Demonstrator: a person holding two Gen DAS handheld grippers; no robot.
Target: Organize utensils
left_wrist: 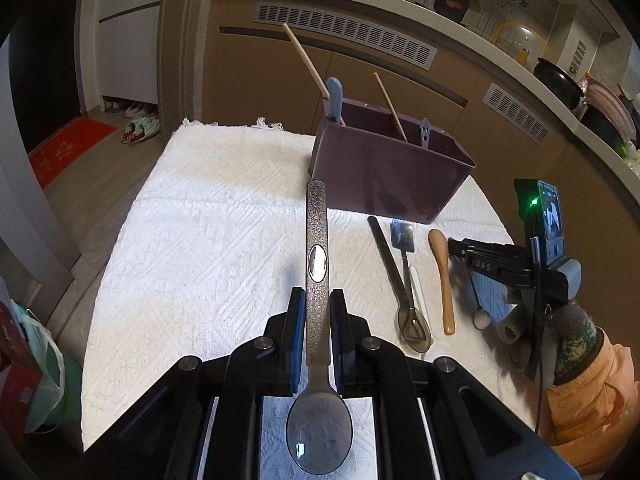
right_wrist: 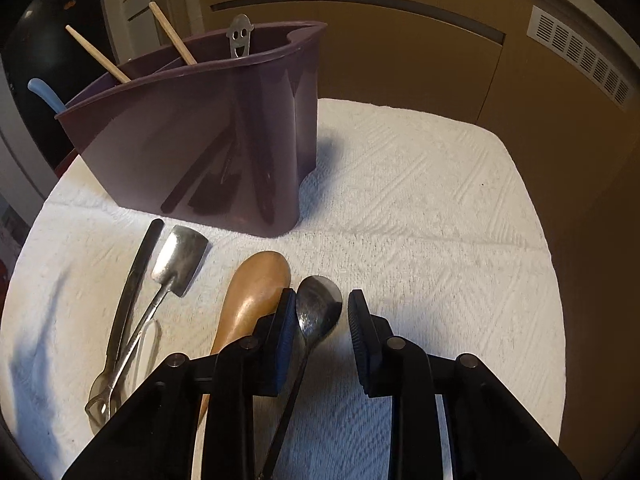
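My left gripper (left_wrist: 317, 312) is shut on a speckled metal spoon (left_wrist: 316, 264), held above the white cloth with its handle pointing toward the purple utensil holder (left_wrist: 384, 172). The holder, also in the right wrist view (right_wrist: 208, 140), holds two wooden sticks, a blue handle and a smiley-handled utensil. My right gripper (right_wrist: 320, 312) is open, low over the cloth, its jaws on either side of a small dark spoon (right_wrist: 318, 308). A wooden spoon (right_wrist: 252, 296) lies just left of it, touching the left finger. Its tips are hidden in the left wrist view.
On the cloth-covered table (left_wrist: 200, 220) a black-handled utensil (right_wrist: 136, 276), a metal scoop (right_wrist: 180, 260) and a clear spoon lie side by side left of the wooden spoon. Brown cabinets (right_wrist: 400, 48) stand behind. The floor with a red mat (left_wrist: 68, 148) is at left.
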